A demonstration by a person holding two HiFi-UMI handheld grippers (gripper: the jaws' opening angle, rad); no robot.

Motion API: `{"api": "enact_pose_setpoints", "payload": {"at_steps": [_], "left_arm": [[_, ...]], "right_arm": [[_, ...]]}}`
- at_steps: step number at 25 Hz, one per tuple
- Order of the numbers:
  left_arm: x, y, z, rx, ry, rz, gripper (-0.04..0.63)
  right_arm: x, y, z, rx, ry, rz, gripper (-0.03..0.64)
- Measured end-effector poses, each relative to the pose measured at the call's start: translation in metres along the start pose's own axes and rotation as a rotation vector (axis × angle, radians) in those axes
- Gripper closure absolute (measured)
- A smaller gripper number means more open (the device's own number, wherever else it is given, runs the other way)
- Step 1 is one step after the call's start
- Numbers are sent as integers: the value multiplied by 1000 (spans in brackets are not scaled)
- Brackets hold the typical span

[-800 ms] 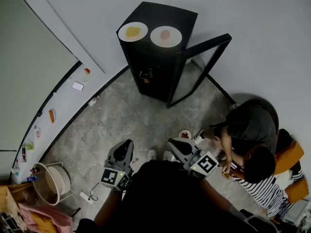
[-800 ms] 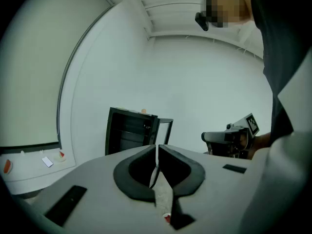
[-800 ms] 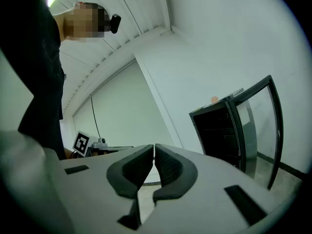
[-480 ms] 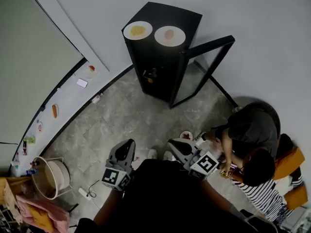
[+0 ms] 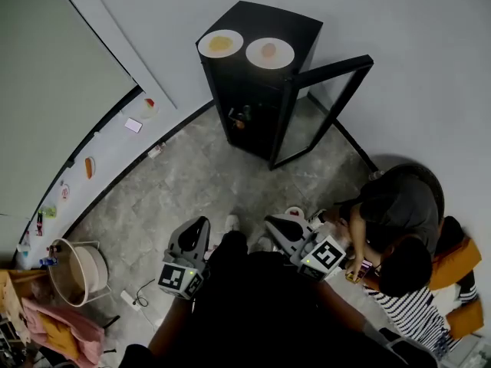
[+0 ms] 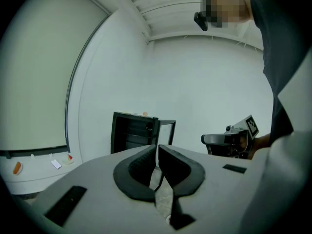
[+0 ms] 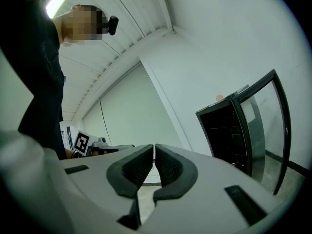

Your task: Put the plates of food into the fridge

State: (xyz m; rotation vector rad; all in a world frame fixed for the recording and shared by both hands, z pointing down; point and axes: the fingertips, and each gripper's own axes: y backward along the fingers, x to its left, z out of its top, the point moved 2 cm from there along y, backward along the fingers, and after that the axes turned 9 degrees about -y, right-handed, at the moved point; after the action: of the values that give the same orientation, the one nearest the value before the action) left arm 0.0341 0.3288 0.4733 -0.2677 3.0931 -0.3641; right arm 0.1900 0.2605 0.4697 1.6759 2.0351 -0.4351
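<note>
A black fridge (image 5: 257, 90) stands against the far wall with its glass door (image 5: 326, 106) swung open. On its top rest two white plates: one with yellow food (image 5: 220, 43), one with a pinkish item (image 5: 269, 52). My left gripper (image 5: 201, 227) and right gripper (image 5: 270, 224) hang low near my body, far from the fridge, both shut and empty. In the left gripper view the fridge (image 6: 132, 133) sits ahead past the closed jaws; in the right gripper view the fridge (image 7: 229, 130) is at the right.
A white ledge (image 5: 107, 148) along the left wall carries several small plates and items. A person (image 5: 395, 213) crouches at the right beside a small plate (image 5: 294, 212) on the floor. A basin on a stand (image 5: 77, 271) is at the lower left.
The head view has shifted slightly, so the fridge and plates sit a little higher and to the right. Both grippers stay low and shut.
</note>
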Motion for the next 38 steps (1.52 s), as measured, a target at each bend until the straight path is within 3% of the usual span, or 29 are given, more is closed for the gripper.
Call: {"api": "enact_pose_setpoints", "payload": {"at_steps": [7,16,25,38], "left_arm": [[-2,-14,2,-31,-27,-26,558],[29,-54,6,-50,-18,-81,558],[92,-115,18,-42,3,-143,558],[177,-191,48,-77,-10,-267,558]], "right_arm": [[-8,-3,9,-19,36,-4,588],[-35,-35,14,-9,65,-34,588],[-78,-91,39,-31,3,-100,587],[-123,-167,78,-94,20,-228,587]]}}
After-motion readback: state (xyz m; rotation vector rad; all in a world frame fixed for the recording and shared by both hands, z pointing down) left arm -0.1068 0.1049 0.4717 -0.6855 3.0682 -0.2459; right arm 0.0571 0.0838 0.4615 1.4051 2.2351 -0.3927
